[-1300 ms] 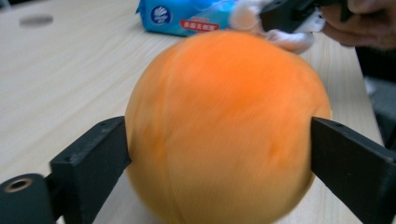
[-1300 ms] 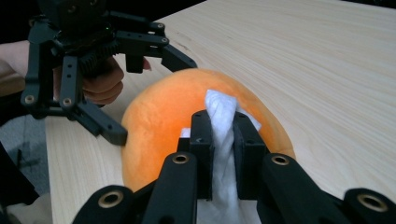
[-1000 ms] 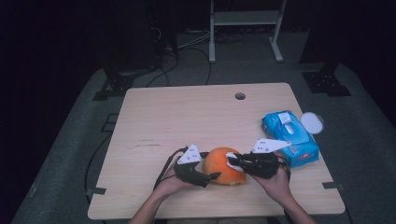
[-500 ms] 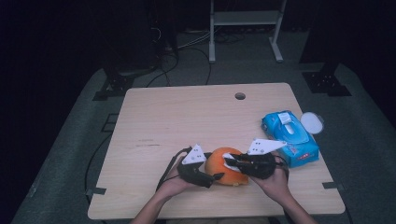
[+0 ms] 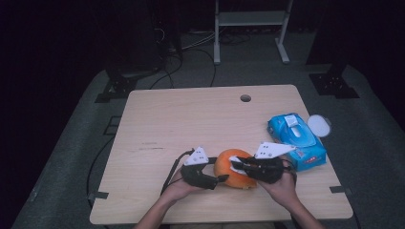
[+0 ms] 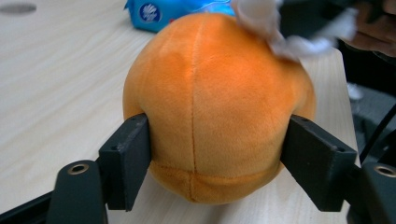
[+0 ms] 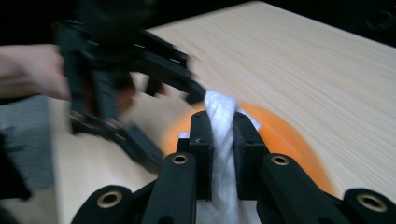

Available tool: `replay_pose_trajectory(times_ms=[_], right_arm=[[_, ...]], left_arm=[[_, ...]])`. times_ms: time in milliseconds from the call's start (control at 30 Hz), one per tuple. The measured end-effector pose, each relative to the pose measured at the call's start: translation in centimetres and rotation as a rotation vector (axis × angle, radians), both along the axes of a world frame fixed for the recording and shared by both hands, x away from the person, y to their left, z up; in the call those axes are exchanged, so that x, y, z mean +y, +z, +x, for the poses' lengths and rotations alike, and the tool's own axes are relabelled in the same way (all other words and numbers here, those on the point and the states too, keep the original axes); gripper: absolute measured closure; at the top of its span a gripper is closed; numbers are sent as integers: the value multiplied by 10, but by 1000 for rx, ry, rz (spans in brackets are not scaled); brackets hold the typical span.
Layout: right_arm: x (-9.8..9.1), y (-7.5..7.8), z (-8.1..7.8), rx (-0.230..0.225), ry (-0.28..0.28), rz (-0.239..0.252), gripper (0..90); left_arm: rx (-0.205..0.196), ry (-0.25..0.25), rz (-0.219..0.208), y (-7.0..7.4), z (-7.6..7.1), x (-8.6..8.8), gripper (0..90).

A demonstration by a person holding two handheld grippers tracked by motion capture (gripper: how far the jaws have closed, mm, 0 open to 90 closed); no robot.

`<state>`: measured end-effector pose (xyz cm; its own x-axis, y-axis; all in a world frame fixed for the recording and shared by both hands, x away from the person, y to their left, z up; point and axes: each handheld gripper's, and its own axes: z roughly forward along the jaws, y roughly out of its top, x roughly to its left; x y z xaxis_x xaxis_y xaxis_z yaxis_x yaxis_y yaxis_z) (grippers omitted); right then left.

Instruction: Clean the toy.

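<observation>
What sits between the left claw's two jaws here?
The orange plush ball, both jaws pressed on its sides in the left gripper view; they have just been closing on it.

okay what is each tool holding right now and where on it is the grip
The left tool clamps the orange plush ball by its two sides, low down. The right tool pinches a white wipe near its bunched middle, over the ball.
</observation>
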<state>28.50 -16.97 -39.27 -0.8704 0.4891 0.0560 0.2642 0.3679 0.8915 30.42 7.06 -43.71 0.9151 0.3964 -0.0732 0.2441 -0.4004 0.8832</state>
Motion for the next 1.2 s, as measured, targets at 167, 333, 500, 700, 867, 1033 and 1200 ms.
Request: replay_pose_trajectory(times_ms=[167, 333, 500, 700, 867, 1033, 1200], right_arm=[[6, 5, -6, -73, -6, -72, 799], [-25, 4, 9, -30, -120, -59, 798], [-30, -4, 17, 24, -120, -28, 799], [-1, 4, -2, -21, -26, -31, 800], [20, 2, -11, -70, 22, -93, 801], [-6, 8, 1, -81, -81, -75, 802], [-10, 3, 2, -60, -94, -70, 801]], left_arm=[[-25, -3, 39, -1, -2, -1, 280], [13, 16, 2, -7, 5, 0, 157], [57, 10, -29, -13, 7, -4, 191], [-8, 11, 5, -1, -1, -12, 280], [-44, 3, 50, -1, -5, -13, 280], [-25, 6, 41, -5, -2, -11, 228], [11, 9, 22, -6, 0, -13, 180]])
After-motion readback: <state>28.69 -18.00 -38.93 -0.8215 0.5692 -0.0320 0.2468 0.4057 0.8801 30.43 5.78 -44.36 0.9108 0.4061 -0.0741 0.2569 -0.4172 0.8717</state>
